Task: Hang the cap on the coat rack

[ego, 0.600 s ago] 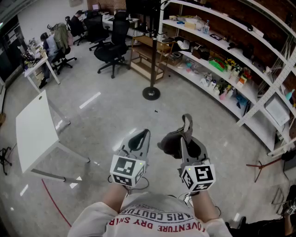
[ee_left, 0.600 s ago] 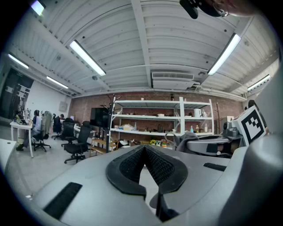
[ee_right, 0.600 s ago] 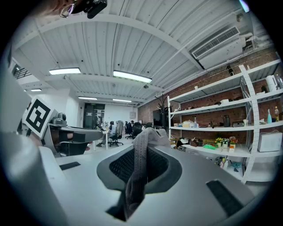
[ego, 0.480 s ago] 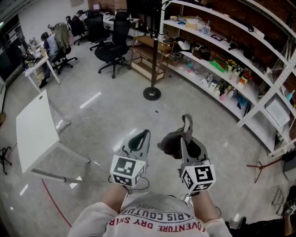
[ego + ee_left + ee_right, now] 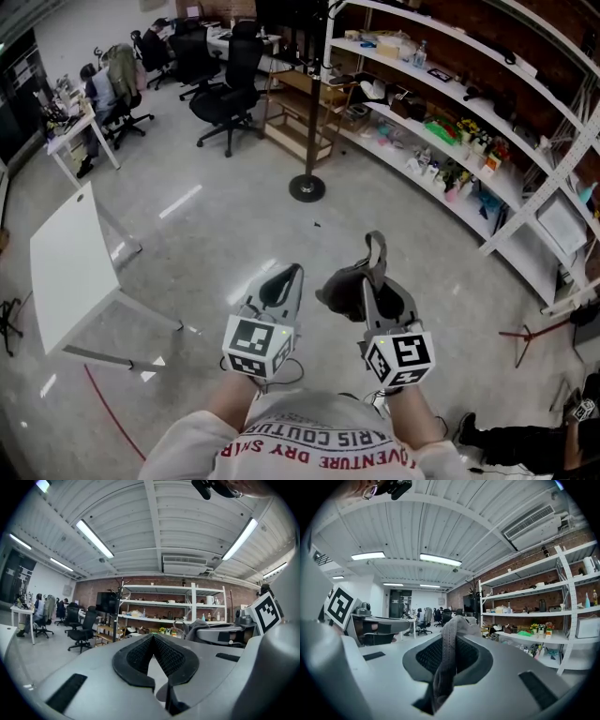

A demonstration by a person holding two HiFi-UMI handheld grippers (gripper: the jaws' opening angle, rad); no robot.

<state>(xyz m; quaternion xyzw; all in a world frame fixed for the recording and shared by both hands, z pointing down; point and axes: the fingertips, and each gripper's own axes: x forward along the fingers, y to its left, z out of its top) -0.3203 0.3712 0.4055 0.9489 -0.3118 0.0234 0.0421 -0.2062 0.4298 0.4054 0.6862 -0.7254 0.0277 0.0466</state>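
A grey cap [image 5: 345, 287] hangs from my right gripper [image 5: 372, 284], which is shut on its fabric; the cap's strap loop [image 5: 377, 247] sticks up past the jaws. In the right gripper view the pinched cap [image 5: 451, 631] runs down between the pads. My left gripper [image 5: 286, 275] is level with it on the left, shut with nothing in it [image 5: 153, 641]. The coat rack [image 5: 307, 187], a dark pole on a round base, stands on the floor well ahead of both grippers. Its top hooks [image 5: 474, 581] show in the right gripper view.
A white table [image 5: 66, 272] stands at the left. Long shelving [image 5: 450, 141] full of small items runs along the right. A low wooden rack [image 5: 295, 122] and office chairs [image 5: 225, 94] are behind the coat rack. Someone's legs [image 5: 525, 441] lie at the bottom right.
Both grippers and the cap stay as they were. The head view has shifted slightly, and a person's legs have come into sight at the bottom right.
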